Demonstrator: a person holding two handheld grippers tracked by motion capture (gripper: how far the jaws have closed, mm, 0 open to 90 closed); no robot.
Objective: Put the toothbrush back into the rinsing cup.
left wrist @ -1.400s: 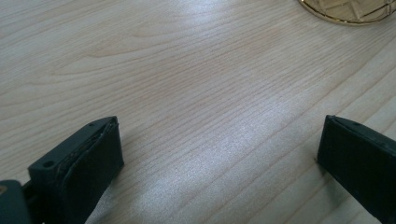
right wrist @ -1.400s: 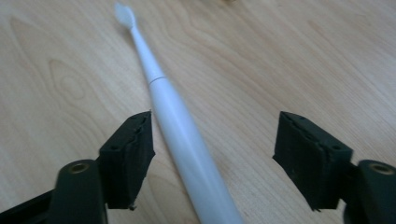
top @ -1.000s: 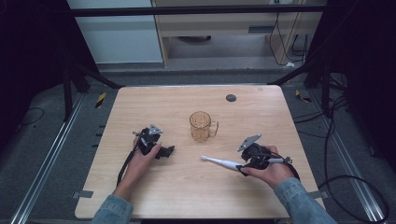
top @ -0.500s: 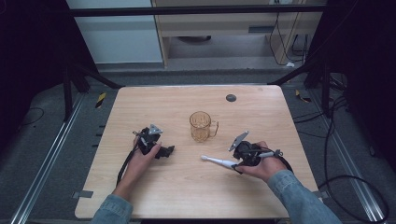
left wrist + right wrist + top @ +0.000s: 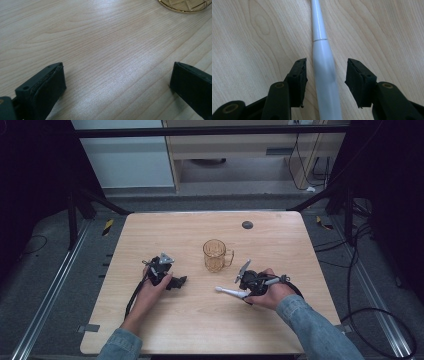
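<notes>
Shifted leftward along the table since a second ago: right gripper, jaws part open astride the white toothbrush handle, not yet clamped, likely lined up for pickup. Toothbrush flat on the table at 5 o'clock from the amber mug. Left gripper wide open, empty, parked at 8 o'clock of the mug, seemingly idle.

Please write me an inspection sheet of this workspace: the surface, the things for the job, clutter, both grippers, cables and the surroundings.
Surface: wooden table, bare light wood.
Job's things: amber glass mug upright mid-table; white toothbrush-like handle lying flat.
Clutter: small dark disc near the far edge.
Grippers: left gripper open over bare wood; right gripper open, jaws either side of the handle, gaps visible.
Cables: black cable trails from the left gripper; more on the floor at right.
Surroundings: dark frame, cabinet behind.
</notes>
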